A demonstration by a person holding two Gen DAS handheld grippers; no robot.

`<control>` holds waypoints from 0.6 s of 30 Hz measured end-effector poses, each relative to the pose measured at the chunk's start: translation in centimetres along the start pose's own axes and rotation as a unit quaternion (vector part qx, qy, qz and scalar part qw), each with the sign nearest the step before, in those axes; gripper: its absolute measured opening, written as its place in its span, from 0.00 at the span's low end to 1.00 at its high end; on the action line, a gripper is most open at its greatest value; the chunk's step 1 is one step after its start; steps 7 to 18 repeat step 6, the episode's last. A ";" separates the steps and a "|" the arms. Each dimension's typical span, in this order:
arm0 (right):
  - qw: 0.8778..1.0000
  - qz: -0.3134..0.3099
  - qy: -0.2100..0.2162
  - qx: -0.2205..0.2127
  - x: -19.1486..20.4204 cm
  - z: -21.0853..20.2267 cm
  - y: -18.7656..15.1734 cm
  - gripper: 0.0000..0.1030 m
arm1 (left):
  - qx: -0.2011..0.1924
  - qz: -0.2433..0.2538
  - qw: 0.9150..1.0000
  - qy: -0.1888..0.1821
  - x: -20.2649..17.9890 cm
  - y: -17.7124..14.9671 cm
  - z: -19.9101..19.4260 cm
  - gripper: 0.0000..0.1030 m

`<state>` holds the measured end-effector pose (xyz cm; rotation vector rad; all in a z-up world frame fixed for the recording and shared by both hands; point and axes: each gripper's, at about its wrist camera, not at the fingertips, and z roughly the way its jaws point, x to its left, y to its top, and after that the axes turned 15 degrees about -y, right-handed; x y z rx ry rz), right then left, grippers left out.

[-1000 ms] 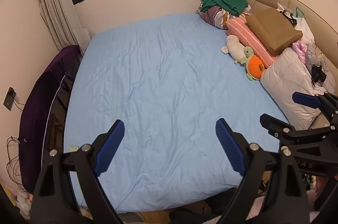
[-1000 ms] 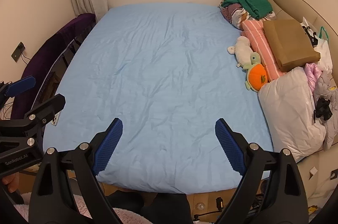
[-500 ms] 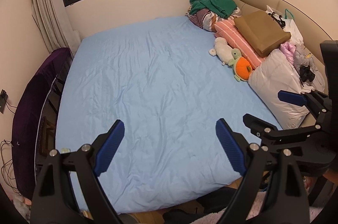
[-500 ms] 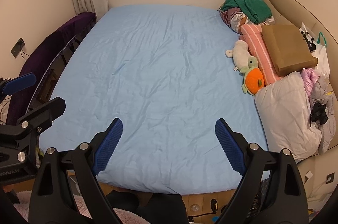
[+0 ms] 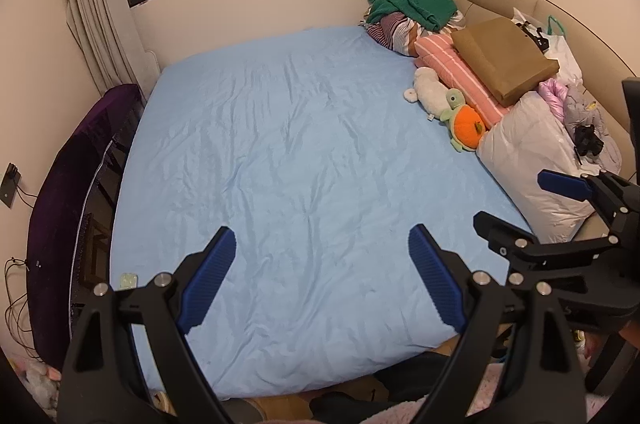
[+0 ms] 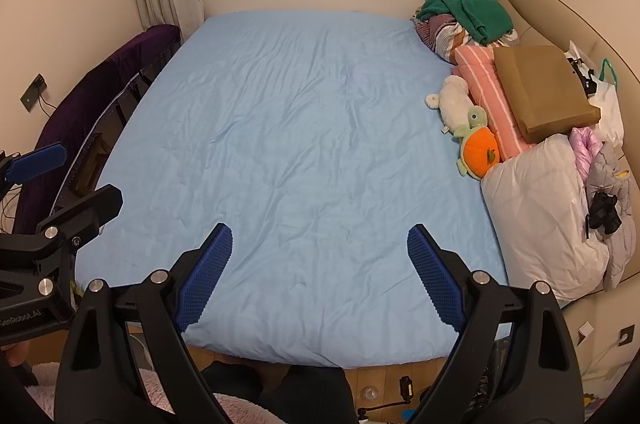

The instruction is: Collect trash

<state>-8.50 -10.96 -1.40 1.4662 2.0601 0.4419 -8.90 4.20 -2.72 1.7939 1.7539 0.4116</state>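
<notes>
At the bed's [image 5: 304,160] left near corner lies a small pale wrapper [image 5: 128,279], the only likely trash in view. Over the bed's foot, left tongs [image 5: 320,280] and right tongs [image 6: 319,276] gape apart, empty. Both views have risen and swung slightly in the last second; no approach is evident.

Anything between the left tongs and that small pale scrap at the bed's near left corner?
Nothing visible. The scrap lies in the open at the edge of the blue sheet, just left of the left tongs, which are open and empty. It is too small to tell what it is.
</notes>
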 end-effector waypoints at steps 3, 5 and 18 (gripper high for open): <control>1.000 0.002 0.001 0.001 -0.1 0.0 0.0 0.84 | 0.002 -0.008 1.000 0.003 0.4 -0.1 0.0 0.85; 1.000 0.005 0.000 0.002 -0.3 0.0 -0.1 0.84 | 0.001 -0.009 1.000 0.005 0.4 -0.2 -0.2 0.85; 1.000 0.006 0.000 0.002 -0.4 0.0 -0.1 0.84 | 0.000 -0.009 1.000 0.006 0.4 -0.2 -0.2 0.85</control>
